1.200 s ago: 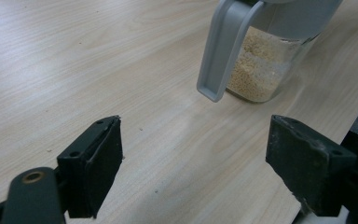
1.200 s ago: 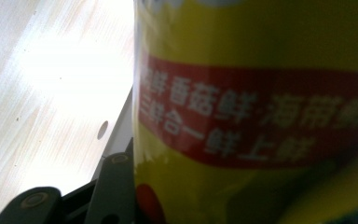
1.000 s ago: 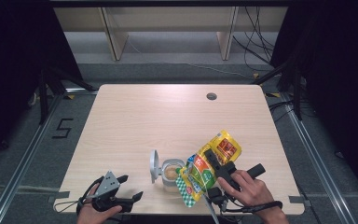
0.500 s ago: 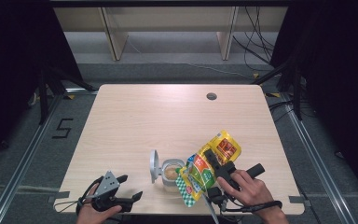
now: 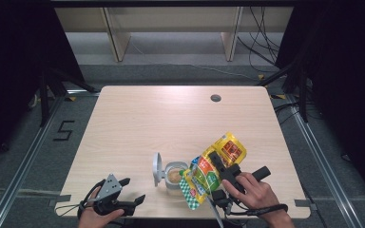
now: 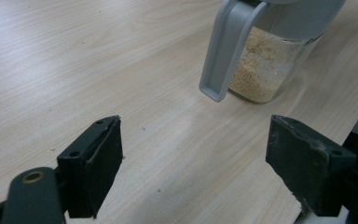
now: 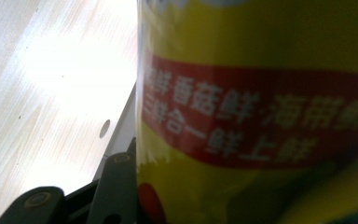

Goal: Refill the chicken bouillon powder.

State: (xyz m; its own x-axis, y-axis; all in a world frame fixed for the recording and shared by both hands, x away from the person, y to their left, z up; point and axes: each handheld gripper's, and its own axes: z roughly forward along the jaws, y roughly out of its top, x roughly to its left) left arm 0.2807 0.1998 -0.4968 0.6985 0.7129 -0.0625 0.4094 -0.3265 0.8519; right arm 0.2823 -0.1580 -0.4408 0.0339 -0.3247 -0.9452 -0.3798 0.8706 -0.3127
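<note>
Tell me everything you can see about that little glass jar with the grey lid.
The jar is small, of clear glass, and stands upright near the table's front edge. It looks about half full of pale tan granules. Its collar and hinged lid look like grey plastic, and the lid is flipped open to the left. A yellow packet, held in the right tool, tilts over its right side, mouth by the opening. Whether they touch is unclear.

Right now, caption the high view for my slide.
Right gripper tilts a yellow pouch over an open glass jar; left gripper waits open.
</note>
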